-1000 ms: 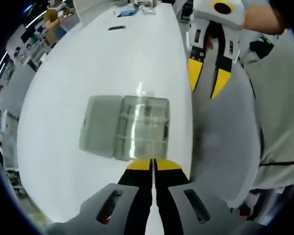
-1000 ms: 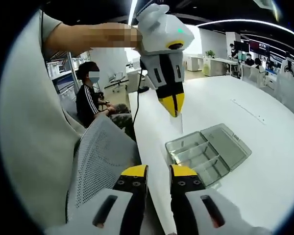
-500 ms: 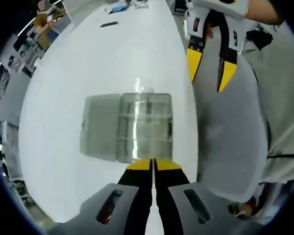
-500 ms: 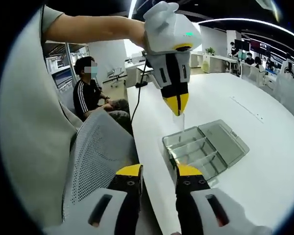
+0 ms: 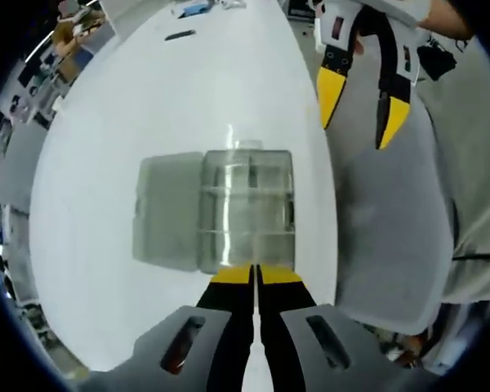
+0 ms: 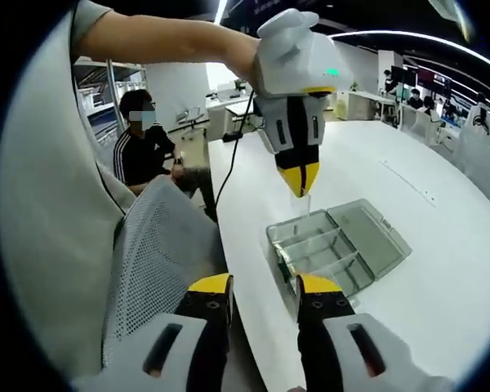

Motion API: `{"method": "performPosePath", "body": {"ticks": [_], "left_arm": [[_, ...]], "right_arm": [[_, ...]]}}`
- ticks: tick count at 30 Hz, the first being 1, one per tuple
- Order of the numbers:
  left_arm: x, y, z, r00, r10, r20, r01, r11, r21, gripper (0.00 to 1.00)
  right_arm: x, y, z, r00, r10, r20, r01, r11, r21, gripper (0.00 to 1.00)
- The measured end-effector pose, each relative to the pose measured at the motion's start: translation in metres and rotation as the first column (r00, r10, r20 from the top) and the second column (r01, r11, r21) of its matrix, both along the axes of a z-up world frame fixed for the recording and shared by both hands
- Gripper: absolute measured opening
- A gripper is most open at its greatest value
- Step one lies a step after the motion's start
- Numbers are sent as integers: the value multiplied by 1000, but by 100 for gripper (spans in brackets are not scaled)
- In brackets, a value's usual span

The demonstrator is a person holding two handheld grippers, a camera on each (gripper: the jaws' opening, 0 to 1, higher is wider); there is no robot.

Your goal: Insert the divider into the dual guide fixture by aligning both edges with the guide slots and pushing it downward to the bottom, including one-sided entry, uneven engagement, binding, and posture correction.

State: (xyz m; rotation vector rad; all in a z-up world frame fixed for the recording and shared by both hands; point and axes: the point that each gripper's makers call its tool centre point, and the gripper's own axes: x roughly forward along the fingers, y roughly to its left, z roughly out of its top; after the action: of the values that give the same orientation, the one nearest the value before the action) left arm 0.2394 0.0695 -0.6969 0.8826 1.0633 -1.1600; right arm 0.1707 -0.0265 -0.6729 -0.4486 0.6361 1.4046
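Left gripper (image 6: 298, 186) clamped on clear divider (image 6: 302, 204), now lower, poised just above open compartment box (image 5: 245, 204) on white table (image 5: 188, 90). Right gripper (image 5: 362, 106) spread wider, empty, off table edge. Entry not begun; alignment next.

Clear grey box (image 5: 216, 211) on white table (image 5: 147, 106); yellow-tipped black jaws; grey mesh chair (image 6: 159, 245).

Open-plan office. Long white glossy table w/ rounded edge (image 6: 441, 310), reflects ceiling light. Grey mesh-back chair (image 6: 159, 245) just beside table edge. Dark ceiling w/ long white light strips (image 6: 408, 39). White desks (image 6: 367, 106) far back; shelving (image 5: 73, 41) w/ clutter past table's far end. Seated person in dark striped jacket (image 6: 147, 143) behind chair.
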Motion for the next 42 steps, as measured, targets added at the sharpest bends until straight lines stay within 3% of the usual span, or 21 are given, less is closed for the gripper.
{"method": "performPosePath", "body": {"ticks": [42], "left_arm": [[9,0,-26,999,12,-29,-11,999,31,0]], "right_arm": [[2,-6,-10,999,-17,-34,17,1000,-8,31]]}}
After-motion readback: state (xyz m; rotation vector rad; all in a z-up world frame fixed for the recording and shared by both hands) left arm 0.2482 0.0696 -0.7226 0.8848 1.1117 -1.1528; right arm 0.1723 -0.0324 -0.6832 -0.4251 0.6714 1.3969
